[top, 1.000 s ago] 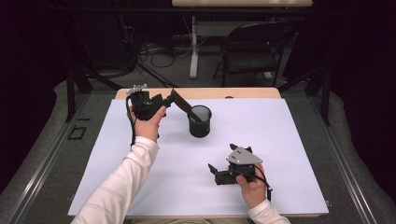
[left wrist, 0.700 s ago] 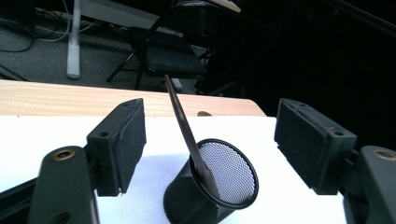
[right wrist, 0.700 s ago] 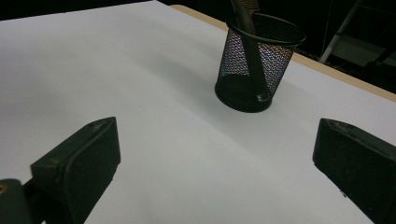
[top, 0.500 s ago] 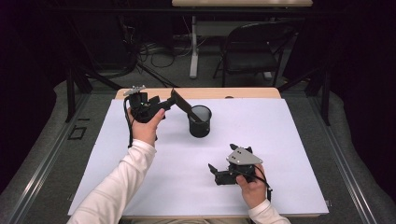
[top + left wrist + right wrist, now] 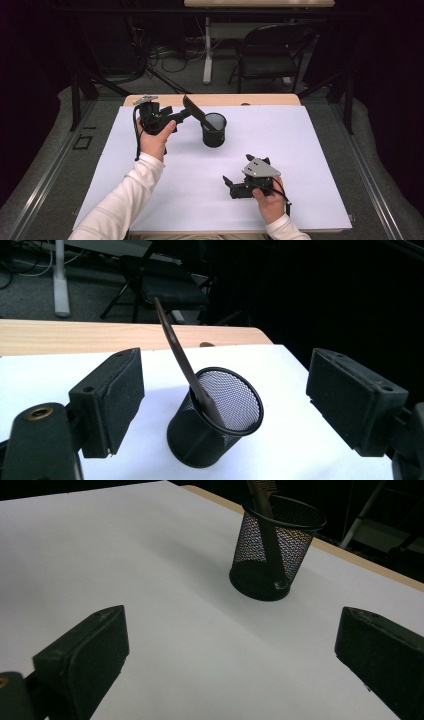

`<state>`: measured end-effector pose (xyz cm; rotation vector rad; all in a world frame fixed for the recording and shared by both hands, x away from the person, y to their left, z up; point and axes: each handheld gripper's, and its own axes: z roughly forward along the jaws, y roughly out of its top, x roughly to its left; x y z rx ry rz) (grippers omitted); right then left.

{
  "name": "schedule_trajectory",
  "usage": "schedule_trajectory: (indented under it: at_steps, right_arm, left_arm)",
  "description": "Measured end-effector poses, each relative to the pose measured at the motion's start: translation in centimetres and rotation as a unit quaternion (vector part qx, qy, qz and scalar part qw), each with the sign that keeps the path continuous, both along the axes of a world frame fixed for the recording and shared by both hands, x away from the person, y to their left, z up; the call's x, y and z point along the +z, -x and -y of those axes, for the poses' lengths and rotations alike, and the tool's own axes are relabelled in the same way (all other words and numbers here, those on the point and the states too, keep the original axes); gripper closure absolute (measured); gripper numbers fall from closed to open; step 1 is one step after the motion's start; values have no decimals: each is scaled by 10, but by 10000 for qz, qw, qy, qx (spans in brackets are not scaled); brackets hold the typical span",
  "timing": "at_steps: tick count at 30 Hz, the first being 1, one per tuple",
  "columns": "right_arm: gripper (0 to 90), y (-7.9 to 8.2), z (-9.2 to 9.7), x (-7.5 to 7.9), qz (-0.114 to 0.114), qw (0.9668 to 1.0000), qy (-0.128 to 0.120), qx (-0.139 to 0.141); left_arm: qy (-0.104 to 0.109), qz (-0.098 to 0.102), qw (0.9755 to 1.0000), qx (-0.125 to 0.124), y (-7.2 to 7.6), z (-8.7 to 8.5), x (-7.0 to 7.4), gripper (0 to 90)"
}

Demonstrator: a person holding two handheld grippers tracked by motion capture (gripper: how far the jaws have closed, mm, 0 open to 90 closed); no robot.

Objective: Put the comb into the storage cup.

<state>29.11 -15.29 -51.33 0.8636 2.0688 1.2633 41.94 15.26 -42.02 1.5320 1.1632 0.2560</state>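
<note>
A black mesh cup [image 5: 214, 132] stands upright on the white sheet, toward the back. A dark flat comb [image 5: 195, 109] leans in it, its top tilted toward my left gripper [image 5: 181, 116]. In the left gripper view the comb [image 5: 177, 352] and the cup [image 5: 200, 440] sit beyond the left gripper [image 5: 227, 390]. Its jaws have just been opening and stand wide, with nothing pressed between the pads. My right gripper [image 5: 238, 170] rests low near the front of the sheet, open. In the right gripper view that gripper [image 5: 230, 650] faces the cup [image 5: 260, 580] and the comb [image 5: 270, 535] from a distance.
The white sheet [image 5: 310, 165] covers most of a wooden table [image 5: 260, 100]. Behind the table stand a dark folding chair [image 5: 270, 55], a table leg and cables on the floor. Black surroundings close in on both sides.
The left gripper's jaws have come apart from the comb, which stays leaning in the cup. The right hand and gripper have not moved.
</note>
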Motion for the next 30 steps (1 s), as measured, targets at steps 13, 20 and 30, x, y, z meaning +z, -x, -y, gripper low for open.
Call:
schedule_trajectory:
  at_steps: [13, 20, 30]
  right_arm:
    - [9, 1, 0, 1, 15, 10000, 0, -3]
    - [10, 1, 0, 2, 7, 10000, -13, 4]
    - [9, 1, 2, 5, 4, 10000, -69, -18]
  left_arm:
    - [-355, 234, 9984, -367, 13, 0, 3, 157]
    - [-664, 363, 9944, -737, 19, -2, 3, 157]
    - [-934, 551, 9882, -1079, 32, -12, 2, 157]
